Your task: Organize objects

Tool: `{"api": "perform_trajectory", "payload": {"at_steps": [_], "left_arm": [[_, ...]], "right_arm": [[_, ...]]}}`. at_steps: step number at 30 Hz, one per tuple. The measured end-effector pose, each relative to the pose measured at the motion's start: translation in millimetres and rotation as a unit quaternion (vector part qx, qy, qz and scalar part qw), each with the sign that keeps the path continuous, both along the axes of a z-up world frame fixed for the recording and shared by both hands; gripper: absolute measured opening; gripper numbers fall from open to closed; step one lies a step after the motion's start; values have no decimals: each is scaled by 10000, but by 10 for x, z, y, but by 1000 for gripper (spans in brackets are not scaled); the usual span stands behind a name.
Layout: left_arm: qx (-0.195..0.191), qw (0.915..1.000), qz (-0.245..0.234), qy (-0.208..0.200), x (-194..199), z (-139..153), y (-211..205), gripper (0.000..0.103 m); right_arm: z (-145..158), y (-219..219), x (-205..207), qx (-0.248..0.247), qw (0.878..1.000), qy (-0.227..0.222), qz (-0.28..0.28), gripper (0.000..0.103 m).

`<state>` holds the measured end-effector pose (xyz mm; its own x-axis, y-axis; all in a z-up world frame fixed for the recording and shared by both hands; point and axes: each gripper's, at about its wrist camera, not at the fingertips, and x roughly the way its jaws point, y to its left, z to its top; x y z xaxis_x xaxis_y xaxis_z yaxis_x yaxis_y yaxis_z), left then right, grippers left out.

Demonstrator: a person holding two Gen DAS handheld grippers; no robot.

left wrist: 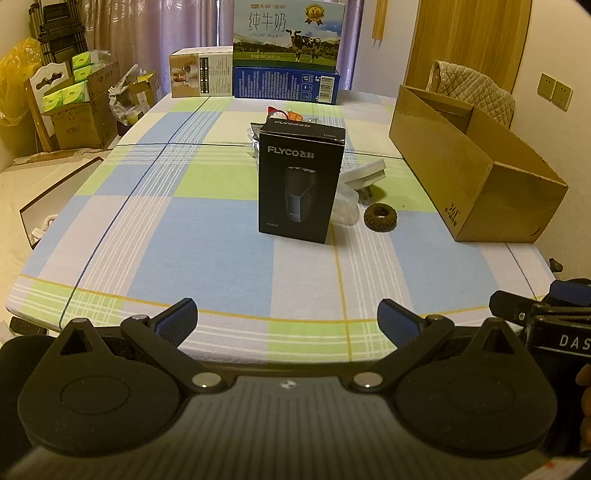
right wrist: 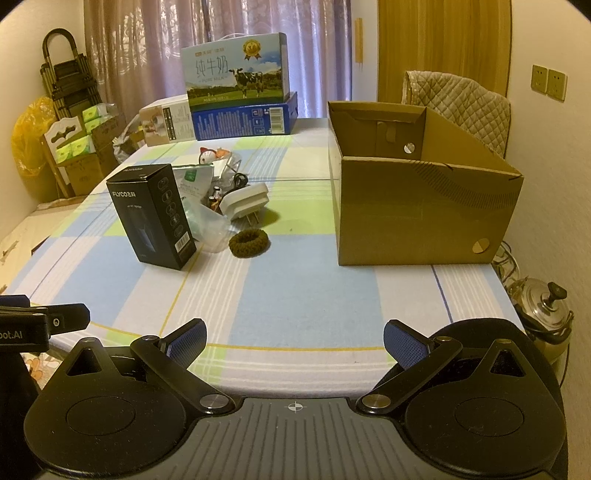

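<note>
A black FLYCO shaver box (left wrist: 301,181) (right wrist: 151,216) stands upright in the middle of the checked tablecloth. Beside it lie a brown hair tie (left wrist: 380,216) (right wrist: 249,242), a white plug adapter (left wrist: 365,173) (right wrist: 245,201), a clear plastic bag (right wrist: 207,225) and small items behind. An open cardboard box (left wrist: 476,166) (right wrist: 417,206) sits at the right. My left gripper (left wrist: 287,321) hangs open over the near table edge, well short of the shaver box. My right gripper (right wrist: 294,341) is open too, holding nothing, at the near edge.
Milk cartons (left wrist: 288,33) (right wrist: 236,66) and a blue box (right wrist: 243,120) are stacked at the table's far end. A padded chair (right wrist: 465,107) stands behind the cardboard box. A metal kettle (right wrist: 546,306) sits low at the right. Cartons (left wrist: 77,110) pile up at the left wall.
</note>
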<state>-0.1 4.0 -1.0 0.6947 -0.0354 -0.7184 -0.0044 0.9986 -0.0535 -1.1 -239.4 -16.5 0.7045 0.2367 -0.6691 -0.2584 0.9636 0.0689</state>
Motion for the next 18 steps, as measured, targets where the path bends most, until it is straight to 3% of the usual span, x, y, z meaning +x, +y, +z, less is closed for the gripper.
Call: {"api": "perform_trajectory", "payload": {"at_steps": [18], "left_arm": [[-16,10000,5,6,19,-5,-15,102]], "right_arm": [[-9,-8,-4,0,10000,8,15,100]]}}
